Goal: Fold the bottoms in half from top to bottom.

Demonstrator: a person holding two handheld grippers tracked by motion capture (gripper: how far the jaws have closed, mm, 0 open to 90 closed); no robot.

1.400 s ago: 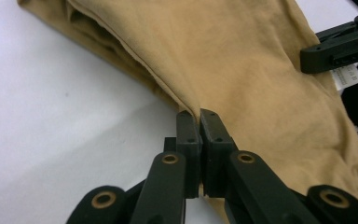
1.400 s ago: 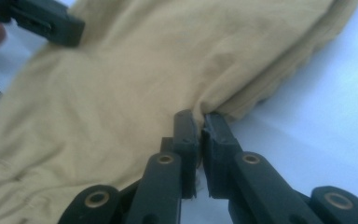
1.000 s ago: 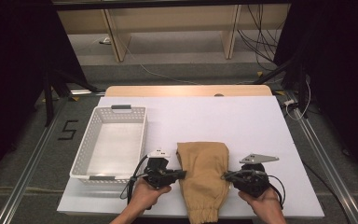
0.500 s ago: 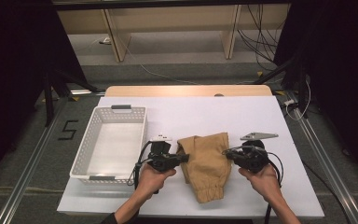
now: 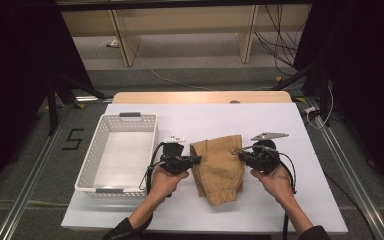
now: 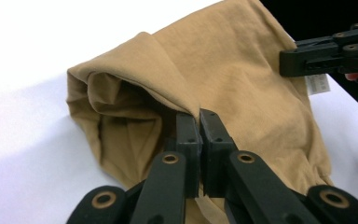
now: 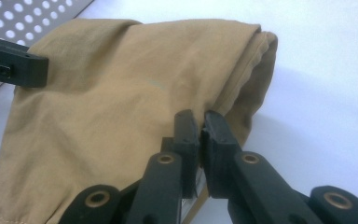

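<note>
A white sheet covers the counter [image 5: 280,200] in a dim room with dark drapes. Beside the perforated white plastic basket [image 5: 95,172] lies the soft tan garment [image 5: 219,167] (folded, elastic cuff nearest the person). The left gripper [image 5: 196,160] and right gripper [image 5: 240,154] have their fingers clamped on its opposite edges.

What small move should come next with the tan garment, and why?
Probably carry the fold a little farther and lay it flat. Both tools, the left tool and the right tool, are shut on opposite edges of the tan garment, which lies half folded on the white table.
</note>
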